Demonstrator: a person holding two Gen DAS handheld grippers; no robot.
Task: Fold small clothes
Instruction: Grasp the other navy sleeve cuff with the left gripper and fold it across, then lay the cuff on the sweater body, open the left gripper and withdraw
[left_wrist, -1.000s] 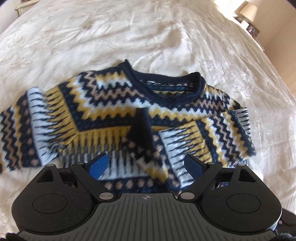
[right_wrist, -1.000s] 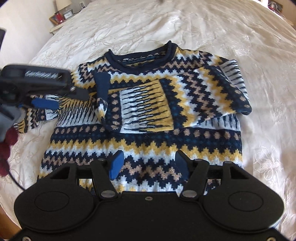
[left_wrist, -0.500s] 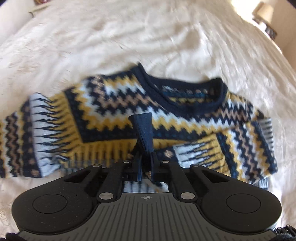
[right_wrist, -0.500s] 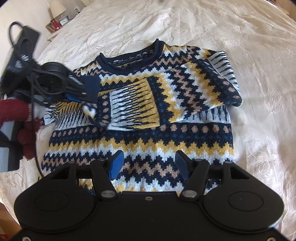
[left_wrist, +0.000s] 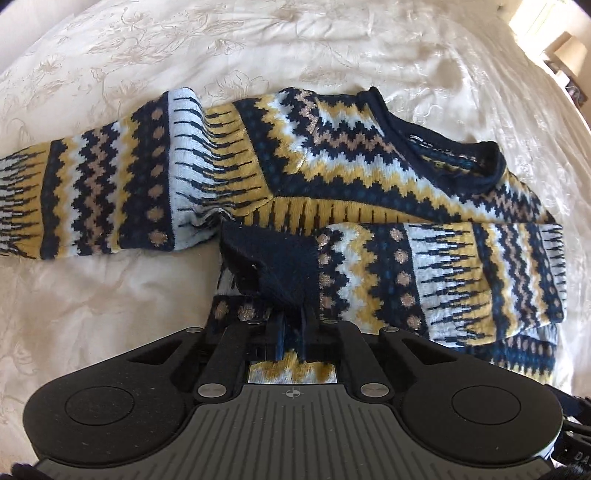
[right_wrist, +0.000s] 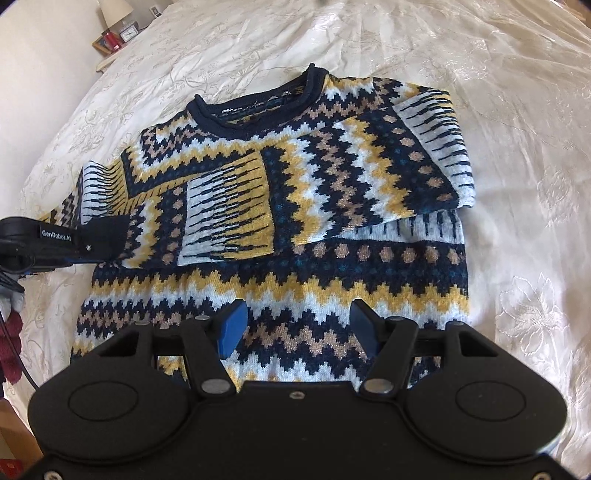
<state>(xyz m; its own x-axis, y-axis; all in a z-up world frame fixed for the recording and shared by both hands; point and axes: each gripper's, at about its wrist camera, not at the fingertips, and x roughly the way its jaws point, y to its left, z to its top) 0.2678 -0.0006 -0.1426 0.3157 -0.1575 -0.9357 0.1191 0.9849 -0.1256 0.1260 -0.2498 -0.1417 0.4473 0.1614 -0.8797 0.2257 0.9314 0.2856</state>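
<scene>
A small knitted sweater (right_wrist: 332, 236) in navy, yellow, white and tan zigzags lies face up on the bed; it also shows in the left wrist view (left_wrist: 332, 173). One sleeve (right_wrist: 295, 184) is folded across the chest. My left gripper (left_wrist: 293, 332) is shut on that sleeve's navy cuff (left_wrist: 280, 266), at the sweater's left side (right_wrist: 92, 240). The other sleeve (left_wrist: 92, 192) lies stretched out to the left. My right gripper (right_wrist: 295, 328) is open and empty above the sweater's lower hem.
The cream embroidered bedspread (right_wrist: 517, 110) covers the whole surface. A bedside table with a lamp, a clock and a red object (right_wrist: 118, 33) stands at the far left. A dark red sleeve of the person (right_wrist: 11, 343) and a cable hang at the left edge.
My left gripper closed on the folded sleeve's navy cuff and has pulled it left and lower, stretching the sleeve flatter across the chest. My right gripper has stayed open over the hem.
</scene>
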